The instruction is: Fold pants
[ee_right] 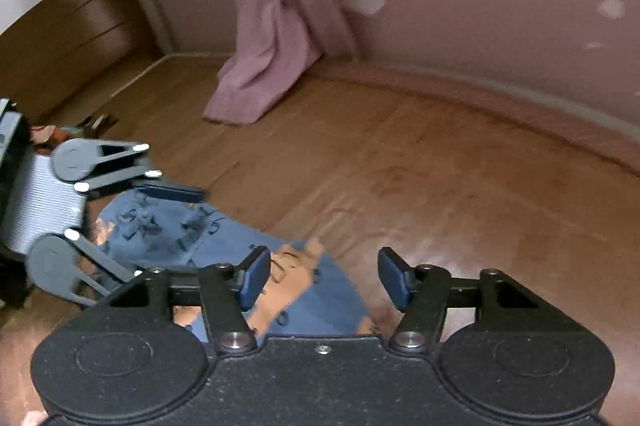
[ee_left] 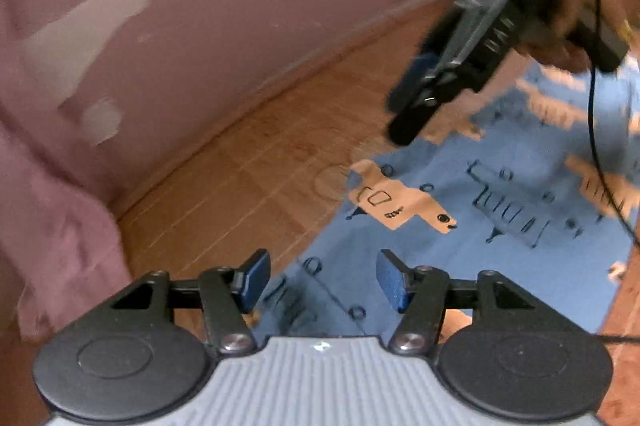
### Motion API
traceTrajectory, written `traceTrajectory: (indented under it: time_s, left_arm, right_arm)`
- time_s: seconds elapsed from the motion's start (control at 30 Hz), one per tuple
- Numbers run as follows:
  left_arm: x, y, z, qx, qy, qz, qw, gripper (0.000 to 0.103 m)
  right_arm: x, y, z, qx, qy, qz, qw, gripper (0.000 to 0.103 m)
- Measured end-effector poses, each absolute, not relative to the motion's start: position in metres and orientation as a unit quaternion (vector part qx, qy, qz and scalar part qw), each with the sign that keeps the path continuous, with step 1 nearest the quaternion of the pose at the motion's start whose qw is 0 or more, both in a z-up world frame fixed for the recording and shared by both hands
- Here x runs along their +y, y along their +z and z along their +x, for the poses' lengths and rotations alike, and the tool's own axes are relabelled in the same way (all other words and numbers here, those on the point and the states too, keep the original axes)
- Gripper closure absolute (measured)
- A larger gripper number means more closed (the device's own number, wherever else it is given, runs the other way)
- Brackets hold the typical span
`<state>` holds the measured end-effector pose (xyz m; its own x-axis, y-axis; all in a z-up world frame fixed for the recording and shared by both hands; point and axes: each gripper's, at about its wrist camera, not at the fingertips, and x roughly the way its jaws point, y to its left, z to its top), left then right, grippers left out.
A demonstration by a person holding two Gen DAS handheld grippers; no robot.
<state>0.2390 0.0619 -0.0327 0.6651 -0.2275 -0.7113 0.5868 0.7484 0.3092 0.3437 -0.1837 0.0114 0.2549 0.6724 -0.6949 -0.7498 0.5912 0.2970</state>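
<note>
Blue pants (ee_left: 500, 226) with tan patches and dark line drawings lie flat on the wooden floor. In the left wrist view my left gripper (ee_left: 322, 280) hovers open over their near edge, with nothing between its blue pads. A hand holds my right gripper (ee_left: 408, 102) above the far side of the pants; it is blurred. In the right wrist view the right gripper (ee_right: 324, 278) is open and empty over the end of the pants (ee_right: 200, 234). The left gripper (ee_right: 172, 230) shows at the left, its jaws spread over the cloth.
A pink wall (ee_left: 200, 26) with peeling paint runs along the floor (ee_right: 400, 166). A mauve curtain (ee_right: 272, 38) hangs down to the floor in the corner. A wooden panel (ee_right: 72, 38) stands at the far left. A black cable (ee_left: 596, 114) dangles by the right gripper.
</note>
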Motion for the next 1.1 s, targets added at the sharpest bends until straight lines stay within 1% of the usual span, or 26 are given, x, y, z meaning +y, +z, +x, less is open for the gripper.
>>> traceTrajectory:
  time_s: [0.03, 0.07, 0.13, 0.17, 0.27, 0.3, 0.33, 0.37, 0.4, 0.43, 0.47, 0.5, 0.53, 0.6, 0.67, 0.7, 0.73, 0.77, 0.83, 0.87, 0.9, 0.97, 1.03, 1.1]
  left_arm:
    - [0.060, -0.035, 0.241, 0.337, -0.237, 0.274, 0.869, 0.039]
    - [0.058, -0.037, 0.243, 0.339, -0.244, 0.276, 0.866, 0.042]
    - [0.058, -0.041, 0.244, 0.352, -0.259, 0.266, 0.859, 0.078]
    - [0.058, -0.041, 0.243, 0.356, -0.261, 0.259, 0.859, 0.080]
    - [0.061, -0.042, 0.232, 0.351, -0.263, 0.249, 0.864, 0.080]
    - [0.062, -0.043, 0.227, 0.348, -0.264, 0.250, 0.864, 0.080]
    - [0.065, -0.043, 0.221, 0.344, -0.265, 0.252, 0.865, 0.080]
    - [0.067, -0.041, 0.218, 0.342, -0.265, 0.252, 0.866, 0.080]
    - [0.067, -0.042, 0.215, 0.340, -0.263, 0.251, 0.867, 0.078]
    - [0.068, -0.042, 0.214, 0.341, -0.260, 0.248, 0.869, 0.075]
    - [0.069, -0.042, 0.214, 0.342, -0.257, 0.244, 0.870, 0.072]
    - [0.071, -0.042, 0.212, 0.344, -0.251, 0.239, 0.873, 0.062]
    - [0.074, -0.041, 0.211, 0.345, -0.245, 0.235, 0.875, 0.050]
    - [0.080, -0.043, 0.213, 0.349, -0.234, 0.224, 0.880, 0.040]
    - [0.089, -0.043, 0.208, 0.352, -0.224, 0.208, 0.885, 0.038]
    - [0.095, -0.044, 0.206, 0.354, -0.217, 0.199, 0.888, 0.031]
    - [0.100, -0.044, 0.203, 0.359, -0.207, 0.190, 0.890, 0.025]
    - [0.105, -0.044, 0.202, 0.363, -0.199, 0.183, 0.892, 0.024]
    - [0.111, -0.042, 0.199, 0.377, -0.183, 0.171, 0.892, 0.023]
    - [0.114, -0.038, 0.198, 0.381, -0.176, 0.170, 0.891, 0.023]
    - [0.114, -0.035, 0.195, 0.380, -0.170, 0.174, 0.892, 0.023]
    - [0.113, -0.026, 0.184, 0.363, -0.165, 0.180, 0.899, 0.023]
    - [0.112, -0.022, 0.182, 0.360, -0.174, 0.159, 0.903, 0.023]
    - [0.108, -0.020, 0.180, 0.367, -0.195, 0.131, 0.900, 0.023]
  right_arm:
    - [-0.179, 0.008, 0.346, 0.417, 0.454, -0.054, 0.786, 0.044]
    - [-0.175, 0.006, 0.347, 0.417, 0.455, -0.061, 0.784, 0.046]
    - [-0.166, 0.003, 0.350, 0.423, 0.459, -0.062, 0.779, 0.051]
    - [-0.162, 0.001, 0.352, 0.427, 0.462, -0.059, 0.775, 0.052]
    - [-0.153, 0.001, 0.351, 0.426, 0.474, -0.058, 0.769, 0.056]
    - [-0.148, -0.001, 0.351, 0.427, 0.475, -0.058, 0.767, 0.061]
    - [-0.144, -0.004, 0.351, 0.430, 0.474, -0.059, 0.766, 0.071]
    - [-0.143, -0.006, 0.350, 0.434, 0.471, -0.062, 0.765, 0.078]
    - [-0.140, -0.009, 0.350, 0.438, 0.464, -0.070, 0.767, 0.096]
    - [-0.138, -0.009, 0.347, 0.430, 0.460, -0.077, 0.773, 0.098]
    - [-0.139, -0.006, 0.344, 0.416, 0.458, -0.077, 0.782, 0.099]
    - [-0.140, -0.002, 0.342, 0.402, 0.455, -0.077, 0.791, 0.100]
    - [-0.141, 0.003, 0.339, 0.387, 0.448, -0.078, 0.802, 0.100]
    - [-0.140, 0.012, 0.335, 0.357, 0.432, -0.091, 0.823, 0.100]
    - [-0.133, 0.008, 0.341, 0.352, 0.411, -0.116, 0.833, 0.098]
    - [-0.130, 0.001, 0.347, 0.367, 0.404, -0.120, 0.829, 0.095]
    - [-0.128, -0.006, 0.353, 0.381, 0.387, -0.129, 0.829, 0.085]
    - [-0.128, -0.010, 0.355, 0.379, 0.367, -0.144, 0.837, 0.079]
    - [-0.137, -0.003, 0.351, 0.355, 0.337, -0.153, 0.858, 0.067]
    - [-0.146, 0.005, 0.345, 0.347, 0.330, -0.142, 0.866, 0.063]
    - [-0.157, 0.013, 0.336, 0.341, 0.328, -0.133, 0.871, 0.057]
    - [-0.182, 0.027, 0.311, 0.325, 0.330, -0.128, 0.877, 0.053]
    - [-0.213, 0.032, 0.276, 0.326, 0.341, -0.123, 0.873, 0.038]
    - [-0.244, 0.028, 0.246, 0.343, 0.332, -0.113, 0.871, 0.034]
